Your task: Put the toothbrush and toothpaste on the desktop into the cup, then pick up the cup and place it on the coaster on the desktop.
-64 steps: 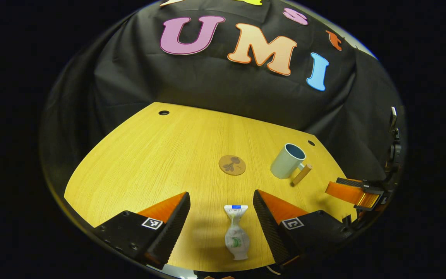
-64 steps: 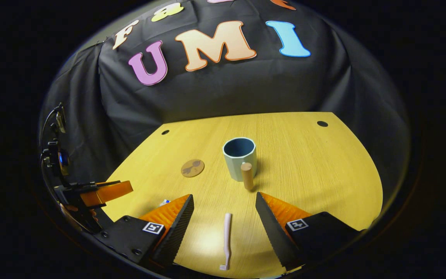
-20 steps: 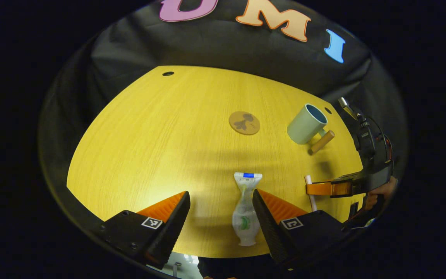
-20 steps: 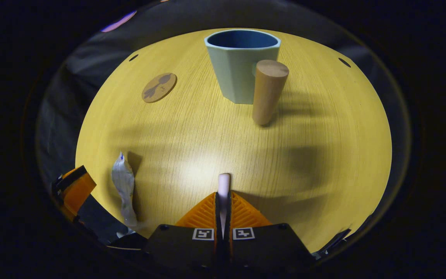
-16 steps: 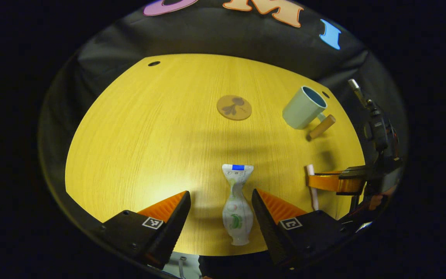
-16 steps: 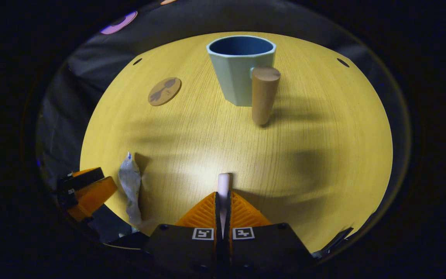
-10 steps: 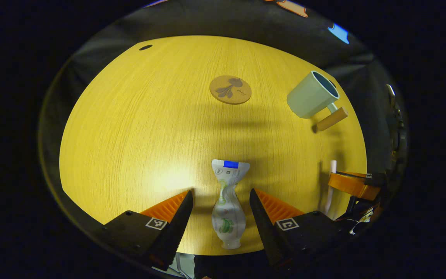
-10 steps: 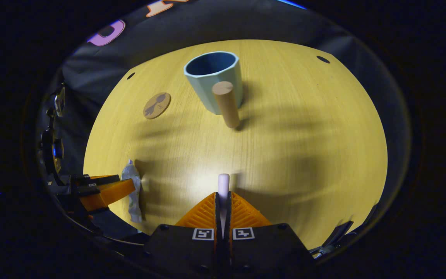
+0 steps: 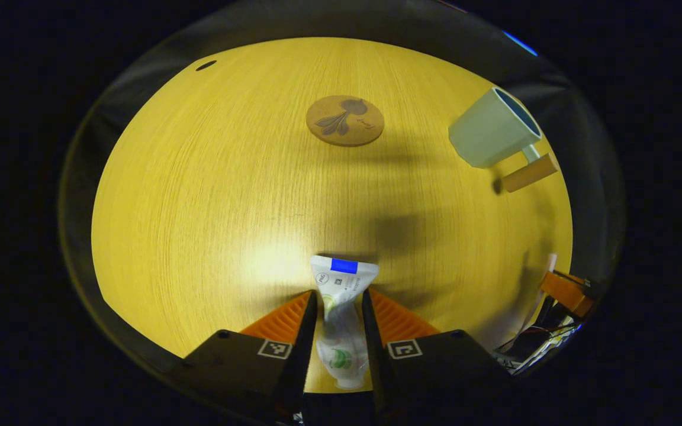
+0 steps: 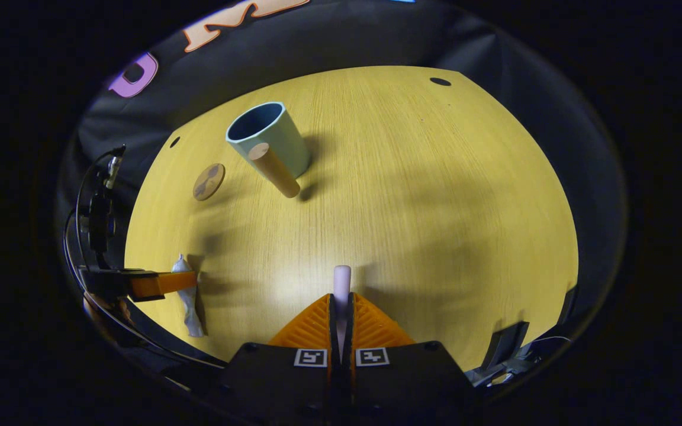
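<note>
The crumpled white toothpaste tube (image 9: pixel 344 278) lies on the yellow table (image 9: pixel 199 177) with my left gripper (image 9: pixel 340 294) shut on its narrow middle. The right gripper view has that tube (image 10: pixel 187 305) at the left under the left gripper (image 10: pixel 160 283). My right gripper (image 10: pixel 341 297) is shut on the pink toothbrush (image 10: pixel 341 277), whose handle end pokes out forward. The pale green cup (image 10: pixel 270 139) with a wooden handle (image 10: pixel 274 170) stands far left ahead of it. The cup (image 9: pixel 492 135) is at the upper right in the left gripper view. The round cork coaster (image 9: pixel 345 120) lies straight ahead.
The coaster (image 10: pixel 209 181) sits left of the cup in the right gripper view. Black cloth walls the table's far side. The table's near edge runs just under both grippers. My right gripper (image 9: pixel 563 287) shows at the far right edge of the left gripper view.
My left gripper came down and its fingers closed in on the toothpaste tube. My right gripper, shut on the toothbrush, rose and swung so the cup slid to the upper left.
</note>
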The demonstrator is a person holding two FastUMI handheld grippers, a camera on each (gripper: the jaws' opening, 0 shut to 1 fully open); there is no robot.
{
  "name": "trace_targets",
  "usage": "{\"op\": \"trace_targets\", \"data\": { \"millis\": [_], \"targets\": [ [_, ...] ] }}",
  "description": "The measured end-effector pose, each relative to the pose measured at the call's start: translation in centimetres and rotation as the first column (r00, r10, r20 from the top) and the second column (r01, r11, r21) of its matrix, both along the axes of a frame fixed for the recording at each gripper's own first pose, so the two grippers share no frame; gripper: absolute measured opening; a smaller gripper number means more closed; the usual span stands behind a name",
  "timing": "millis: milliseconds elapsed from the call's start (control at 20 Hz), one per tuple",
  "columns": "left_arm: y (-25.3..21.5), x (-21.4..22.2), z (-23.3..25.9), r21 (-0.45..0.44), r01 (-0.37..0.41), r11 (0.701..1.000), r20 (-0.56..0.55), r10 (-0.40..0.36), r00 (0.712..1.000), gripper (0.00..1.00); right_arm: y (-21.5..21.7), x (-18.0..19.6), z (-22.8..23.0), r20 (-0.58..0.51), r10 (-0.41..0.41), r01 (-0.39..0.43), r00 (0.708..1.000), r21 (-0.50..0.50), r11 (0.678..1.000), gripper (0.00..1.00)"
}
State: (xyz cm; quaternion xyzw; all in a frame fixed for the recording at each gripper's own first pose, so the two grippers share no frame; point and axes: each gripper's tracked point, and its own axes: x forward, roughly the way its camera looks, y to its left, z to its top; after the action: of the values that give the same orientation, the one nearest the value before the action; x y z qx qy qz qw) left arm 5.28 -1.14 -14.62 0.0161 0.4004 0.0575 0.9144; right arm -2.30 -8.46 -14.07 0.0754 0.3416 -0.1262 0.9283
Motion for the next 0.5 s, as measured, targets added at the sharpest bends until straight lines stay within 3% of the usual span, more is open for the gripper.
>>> {"op": "trace_targets", "data": {
  "millis": [50,150,300,500],
  "targets": [
    [-0.4,0.3,0.0,0.007,0.000,1.000,0.006,0.000,1.000,0.32,-0.3,-0.1,0.0,0.003,-0.006,0.006,1.000,0.001,1.000,0.03],
    [-0.5,0.2,0.0,0.010,0.003,1.000,-0.004,-0.003,1.000,0.22,-0.8,-0.4,0.1,0.009,-0.016,0.016,1.000,0.002,1.000,0.03],
    [-0.6,0.1,0.3,-0.014,0.003,1.000,0.015,-0.003,1.000,0.13,-1.3,-0.3,0.5,0.029,-0.027,0.027,0.999,0.000,1.000,0.03],
    [-1.8,0.1,0.0,-0.121,0.031,0.992,0.056,-0.024,0.998,0.06,-1.7,0.8,2.4,0.110,-0.038,0.039,0.993,-0.004,0.999,0.03]
  ]
}}
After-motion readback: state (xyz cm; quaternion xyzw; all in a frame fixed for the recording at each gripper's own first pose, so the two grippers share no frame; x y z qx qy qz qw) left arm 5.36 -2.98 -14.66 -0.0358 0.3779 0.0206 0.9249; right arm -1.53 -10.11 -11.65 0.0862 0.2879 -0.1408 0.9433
